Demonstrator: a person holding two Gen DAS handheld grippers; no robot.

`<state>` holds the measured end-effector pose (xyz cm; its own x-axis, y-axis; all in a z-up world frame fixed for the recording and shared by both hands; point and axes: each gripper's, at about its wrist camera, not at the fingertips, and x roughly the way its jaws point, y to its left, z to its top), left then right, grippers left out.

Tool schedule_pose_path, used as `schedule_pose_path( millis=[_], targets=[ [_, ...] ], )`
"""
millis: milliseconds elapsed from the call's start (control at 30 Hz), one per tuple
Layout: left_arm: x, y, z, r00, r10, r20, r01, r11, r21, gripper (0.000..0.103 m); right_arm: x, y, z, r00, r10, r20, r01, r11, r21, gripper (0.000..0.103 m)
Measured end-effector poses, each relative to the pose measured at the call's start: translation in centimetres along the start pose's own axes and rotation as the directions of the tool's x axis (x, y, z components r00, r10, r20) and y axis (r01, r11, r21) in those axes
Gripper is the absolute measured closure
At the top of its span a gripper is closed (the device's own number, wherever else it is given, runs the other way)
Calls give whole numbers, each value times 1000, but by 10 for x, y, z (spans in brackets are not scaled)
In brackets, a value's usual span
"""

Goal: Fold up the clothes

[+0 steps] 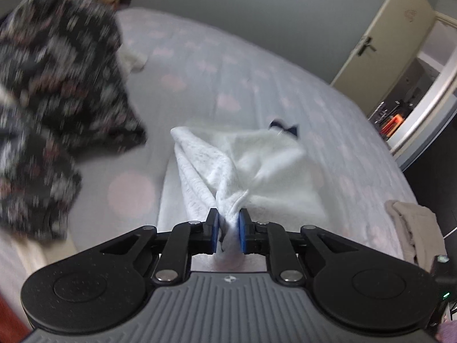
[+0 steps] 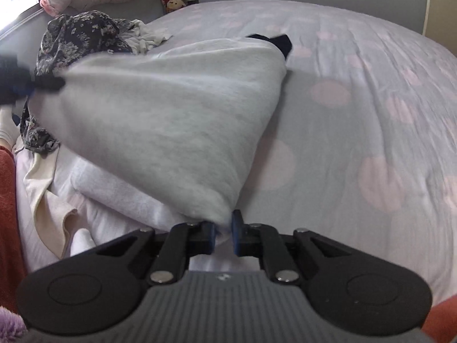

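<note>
Dark floral garments: 1 heap (image 1: 54,91), blurred, lying far to the left of the left gripper and further out; from the right wrist it sits beyond the white spread, top left (image 2: 77,34).
Cream cloth: 1 piece (image 2: 45,197) lying left of the right gripper at the bed's near edge.
White garments: 1 (image 1: 251,165), fleecy, on the bed straight ahead of the left gripper, 1 corner pulled up into a twist; from the right wrist it rises as a tent (image 2: 165,120) between the 2 grippers.
Dark collar or trim: 1 small piece (image 1: 284,128) at the garment's far end.
Bed sheet: 1 (image 1: 257,65), pale lilac with pink dots, under everything.
Beige cloth: 1 piece (image 1: 411,228) right of the left gripper at the bed edge.
Left gripper: (image 1: 228,231) jaws narrow, blue pads pinching the twisted corner of the white garment.
Right gripper: (image 2: 224,233) jaws narrow, clamped on another corner of the same garment, lifted off the bed.
</note>
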<state>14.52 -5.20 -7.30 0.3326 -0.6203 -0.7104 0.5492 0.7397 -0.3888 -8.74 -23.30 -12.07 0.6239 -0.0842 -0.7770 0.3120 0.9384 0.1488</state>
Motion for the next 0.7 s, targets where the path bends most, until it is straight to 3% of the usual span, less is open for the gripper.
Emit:
schedule_pose_path(
  millis=[200,467,633,700],
  targets=[
    [30,37,-27,997,41,-71,-46,996,-78,91,5,0,-4,999,35,-38,-35,999,1,95],
    [44,39,-37,993,86,-77,-89,996,-30,87,3,-13,-9,994,58,-87,-54,998,44,97],
    [31,42,-32,993,74,-87,-80,994,-69,64,0,-23,-11,991,67,-117,-57,995,80,95],
    [21,40,-26,995,63,-82,-68,996,-63,59,-5,-31,-9,991,51,-120,-38,993,109,92]
  ],
)
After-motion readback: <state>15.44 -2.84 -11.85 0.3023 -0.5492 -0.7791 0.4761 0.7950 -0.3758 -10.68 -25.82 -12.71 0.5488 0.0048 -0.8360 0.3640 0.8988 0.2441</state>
